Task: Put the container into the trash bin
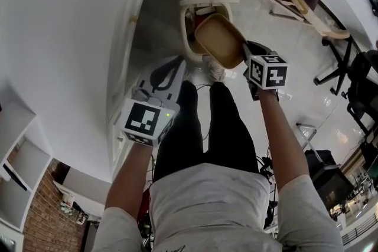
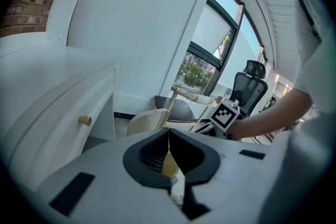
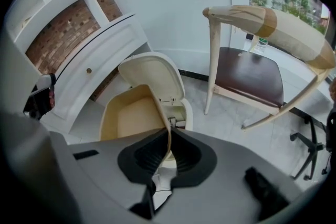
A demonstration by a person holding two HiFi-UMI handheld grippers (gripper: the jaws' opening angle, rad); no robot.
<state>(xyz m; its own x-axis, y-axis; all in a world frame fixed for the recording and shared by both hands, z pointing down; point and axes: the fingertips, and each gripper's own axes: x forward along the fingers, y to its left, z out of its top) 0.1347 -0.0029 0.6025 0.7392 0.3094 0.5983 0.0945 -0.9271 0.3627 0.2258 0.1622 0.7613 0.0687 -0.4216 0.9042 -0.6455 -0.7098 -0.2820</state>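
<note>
White cabinet (image 1: 71, 38) fills the left side, its curved front bearing a small brass knob (image 2: 85, 120). Beside it the left tool (image 1: 170, 72) is held low, in front of the person's dark trousers (image 1: 204, 127). In its own view, the left tool (image 2: 168, 134) has its jaws drawn together at the tips and grips nothing. A cream sliver shows through the gap below them, but I cannot tell what it is. Further right, on the pale tiled floor (image 1: 283, 32), the bin (image 1: 185, 32) stands against the cabinet's foot with its lid (image 3: 155, 76) swung up and its mouth open. The tan container (image 1: 220, 39) hangs tilted over that mouth, overlapping the rim in the head view and not inside. Whether it touches the bin cannot be told. The right tool (image 1: 242, 53) carries it by the edge. In the right gripper view the tool (image 3: 169, 134) is clamped on the container's (image 3: 131, 115) thin side wall, and the hollow of the container faces the camera, with the bin behind it. To the right stands a chair (image 3: 247, 73) with a dark brown seat and a pale wooden frame.
</note>
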